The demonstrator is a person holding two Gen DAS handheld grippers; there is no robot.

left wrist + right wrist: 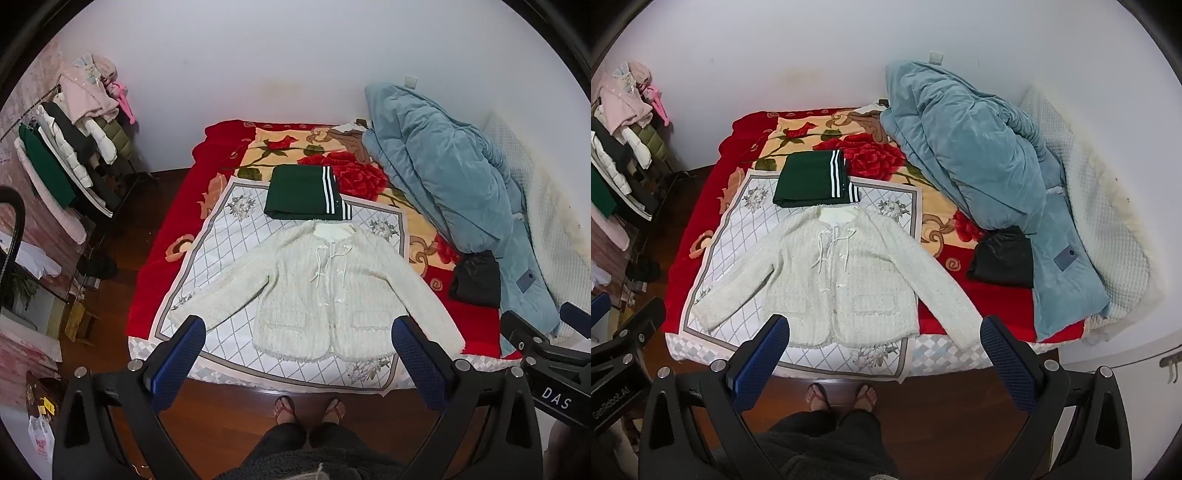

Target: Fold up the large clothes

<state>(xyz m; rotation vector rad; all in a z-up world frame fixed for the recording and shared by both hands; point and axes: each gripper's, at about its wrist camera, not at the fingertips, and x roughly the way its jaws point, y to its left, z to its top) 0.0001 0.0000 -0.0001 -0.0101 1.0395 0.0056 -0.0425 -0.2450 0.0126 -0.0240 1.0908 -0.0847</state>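
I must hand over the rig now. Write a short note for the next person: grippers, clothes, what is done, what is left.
Left gripper: open, empty, above the bed's near edge.
Right gripper: open, empty, same height.
Fluffy white cardigan: spread flat, sleeves out, on the white diamond-pattern cloth.
Done: green striped garment lies folded behind the cardigan's collar.
Left: fold the cardigan; no fold made yet.

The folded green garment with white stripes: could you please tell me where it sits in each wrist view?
Left wrist view: the green garment lies centre, just above the white jacket's collar.
Right wrist view: green garment left of centre, again above the white jacket.
Shared landmark: the blue quilt, on its right.
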